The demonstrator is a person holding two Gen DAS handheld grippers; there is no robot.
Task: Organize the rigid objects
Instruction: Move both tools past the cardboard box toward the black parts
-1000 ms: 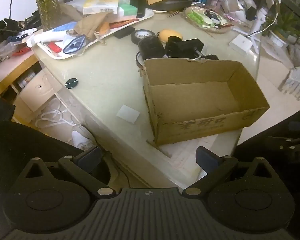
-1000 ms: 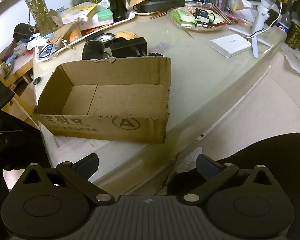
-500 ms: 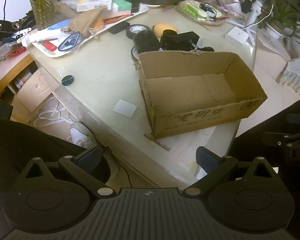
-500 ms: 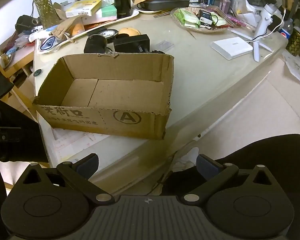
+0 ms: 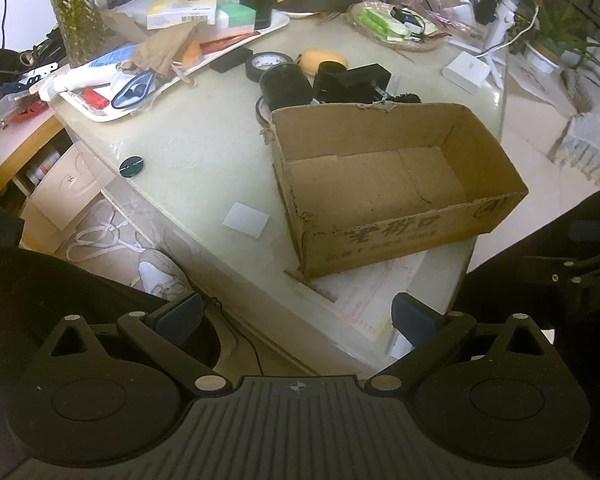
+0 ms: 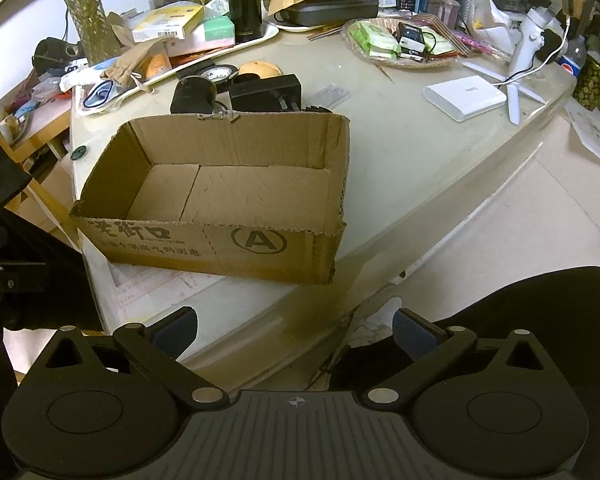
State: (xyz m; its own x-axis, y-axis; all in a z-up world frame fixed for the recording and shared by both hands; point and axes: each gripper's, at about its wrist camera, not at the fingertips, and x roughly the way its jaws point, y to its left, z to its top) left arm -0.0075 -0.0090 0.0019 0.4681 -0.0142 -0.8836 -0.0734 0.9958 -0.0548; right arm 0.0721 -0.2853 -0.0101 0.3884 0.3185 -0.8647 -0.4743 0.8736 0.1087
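An empty cardboard box point(image 5: 380, 188) point(image 6: 236, 196) with a circled A on its side stands near the table's front edge. Behind it lie a black cylinder point(image 5: 286, 88) point(image 6: 194, 94), a black block-shaped device point(image 5: 354, 82) point(image 6: 266, 92), a black tape roll point(image 5: 269, 65) point(image 6: 216, 72) and a yellow rounded object point(image 5: 324, 60) point(image 6: 260, 68). My left gripper point(image 5: 296, 316) is open and held below the table edge, in front of the box's left corner. My right gripper point(image 6: 296, 328) is open too, off the table edge, near the box's right front corner. Neither holds anything.
A white tray point(image 5: 172, 80) piled with boxes and bags fills the far left. A small dark disc point(image 5: 132, 166) and a white square point(image 5: 246, 219) lie on the table point(image 5: 188, 136). A wicker plate of packets point(image 6: 404, 40) and a white box point(image 6: 464, 98) sit to the right.
Both views have shifted slightly, the box now sitting a bit differently in each frame. Both grippers stay open and nothing on the table has moved.
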